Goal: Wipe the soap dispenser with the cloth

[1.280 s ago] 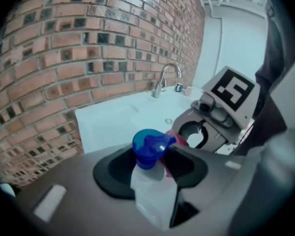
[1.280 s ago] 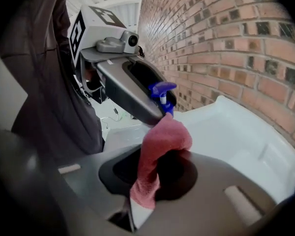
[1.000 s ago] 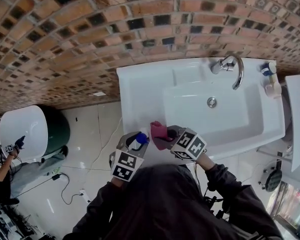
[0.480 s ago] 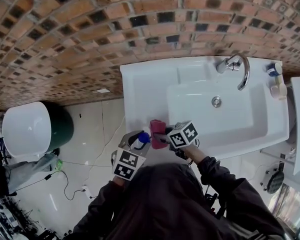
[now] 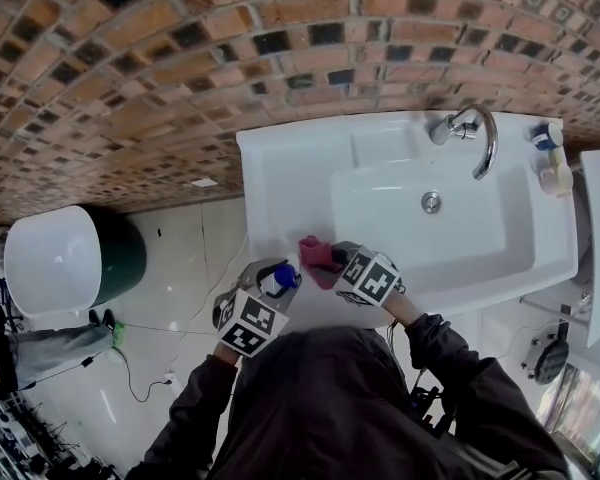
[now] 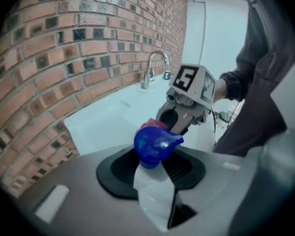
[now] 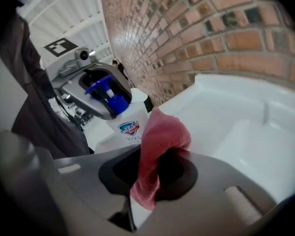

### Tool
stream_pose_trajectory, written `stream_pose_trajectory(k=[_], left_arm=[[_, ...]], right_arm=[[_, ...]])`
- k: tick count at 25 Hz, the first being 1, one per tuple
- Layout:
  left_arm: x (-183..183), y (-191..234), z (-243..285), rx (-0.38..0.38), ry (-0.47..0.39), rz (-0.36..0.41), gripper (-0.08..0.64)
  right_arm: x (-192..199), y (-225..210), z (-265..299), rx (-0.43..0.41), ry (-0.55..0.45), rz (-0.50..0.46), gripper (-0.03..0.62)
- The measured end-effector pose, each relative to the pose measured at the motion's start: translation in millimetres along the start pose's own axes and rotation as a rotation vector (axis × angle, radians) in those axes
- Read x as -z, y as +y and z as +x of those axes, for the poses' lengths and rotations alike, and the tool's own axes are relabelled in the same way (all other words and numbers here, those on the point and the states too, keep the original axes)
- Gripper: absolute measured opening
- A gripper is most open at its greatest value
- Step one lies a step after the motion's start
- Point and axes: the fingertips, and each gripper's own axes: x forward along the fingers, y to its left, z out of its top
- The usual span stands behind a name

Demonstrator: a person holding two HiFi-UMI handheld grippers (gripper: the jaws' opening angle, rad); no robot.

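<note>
The left tongs are clamped wide around the white body of the soap dispenser, which is lifted off any surface in front of the washbasin's left front corner, blue pump head up. It is likely light, smooth plastic, a little slippery and squeezable, so the body below the pump is the sound place to grip, well clear of the plunger. Just right of it, the pink cloth bulges as a soft folded loop, near the bottle's label; whether it touches, I cannot tell. The right tongs pinch that limp cloth shut, leaving a free pad for rubbing.
</note>
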Motion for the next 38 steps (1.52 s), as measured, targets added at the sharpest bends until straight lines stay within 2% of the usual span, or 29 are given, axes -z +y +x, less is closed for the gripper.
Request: stream_pose_trajectory(k=[4,6,10,17,20,23,26,29,35,38], left_arm=[[3.3,0.7,-3.1,0.12,0.016,0.13,0.147],[3.9,-1.2,-3.0,0.149,0.031,0.178,0.147],[3.7,-2.3,-2.1,0.163,0.04,0.194,0.147],[2.9,-2.2,-1.7,0.154,0.027,0.185,0.147],[2.7,-1.4,-1.0,0.14,0.008,0.155,0.147],[2.5,-0.5,-1.2,0.109,-0.012,0.136,0.149],[1.5,1.5,-4.0,0.055,-0.036,0.117,0.157],[-3.3,3.0,-7.9,0.028,-0.078,0.071,0.166],[6.1,-0.6,-25.0,0.011,-0.129,-0.002,0.176],[4.1,-3.1,-33.6,-0.009,-0.188,-0.05,0.176]], right_arm=[[-35.3,-3.6,-27.6,0.029,-0.01,-0.317,0.061],[-48.0,0.4,-30.8,0.033,0.008,-0.478,0.061],[-43.6,5.9,-11.9,0.023,0.128,-0.762,0.061],[10.6,-15.5,42.0,0.031,0.4,-1.021,0.06],[22.1,-21.7,50.6,0.057,0.452,-1.069,0.058],[10.3,-23.5,40.6,0.126,0.416,-1.005,0.061],[-10.5,-22.6,17.5,0.196,0.315,-0.822,0.061],[-25.9,-18.3,-11.5,0.226,0.206,-0.628,0.061],[-48.4,24.1,-53.6,0.196,-0.103,-0.202,0.061],[-52.6,38.5,-68.5,0.158,-0.208,-0.047,0.061]])
